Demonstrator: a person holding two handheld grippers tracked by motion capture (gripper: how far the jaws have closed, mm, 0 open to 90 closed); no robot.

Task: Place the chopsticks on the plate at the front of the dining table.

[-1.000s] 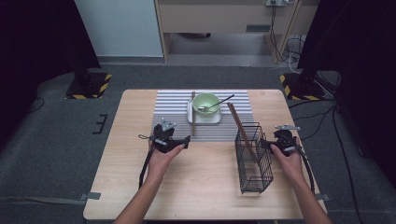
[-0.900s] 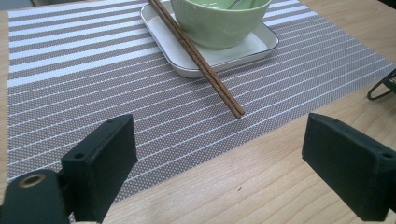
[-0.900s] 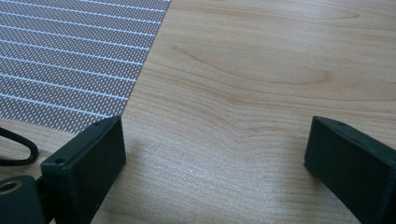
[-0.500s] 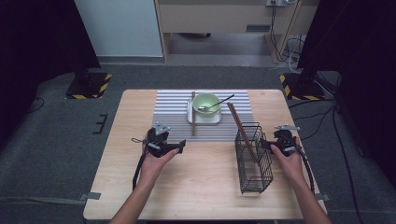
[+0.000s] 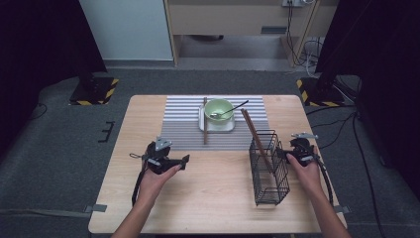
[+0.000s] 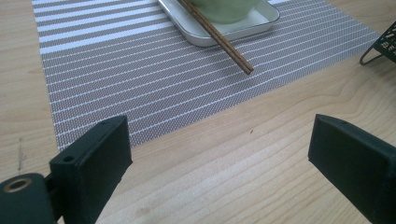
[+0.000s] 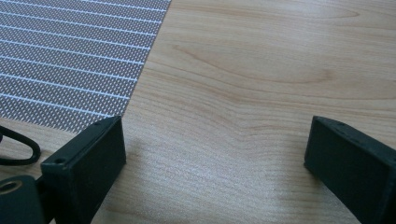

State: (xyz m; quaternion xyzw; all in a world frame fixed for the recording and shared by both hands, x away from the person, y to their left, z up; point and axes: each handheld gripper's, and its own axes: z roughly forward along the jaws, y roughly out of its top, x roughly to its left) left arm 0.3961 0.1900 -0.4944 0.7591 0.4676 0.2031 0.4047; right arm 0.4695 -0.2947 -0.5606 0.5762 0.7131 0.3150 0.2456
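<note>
Jaws of the left gripper [image 5: 185,159] stand wide apart over the bare light wooden table [image 5: 213,198], just short of the grey striped placemat [image 5: 183,124]. Nearest thing ahead is the single brown wooden chopstick [image 6: 219,39], leaning on the white tray [image 6: 252,23] under the pale green bowl [image 5: 218,109]. Beside the black wire basket [image 5: 269,171], the right gripper [image 5: 282,153] is equally wide and empty.

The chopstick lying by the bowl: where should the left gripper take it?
Grip the chopstick near its bare near end, which lies flat on the striped mat past the tray. Bring the open left gripper down from above, jaws straddling the thin shaft crosswise.
</note>
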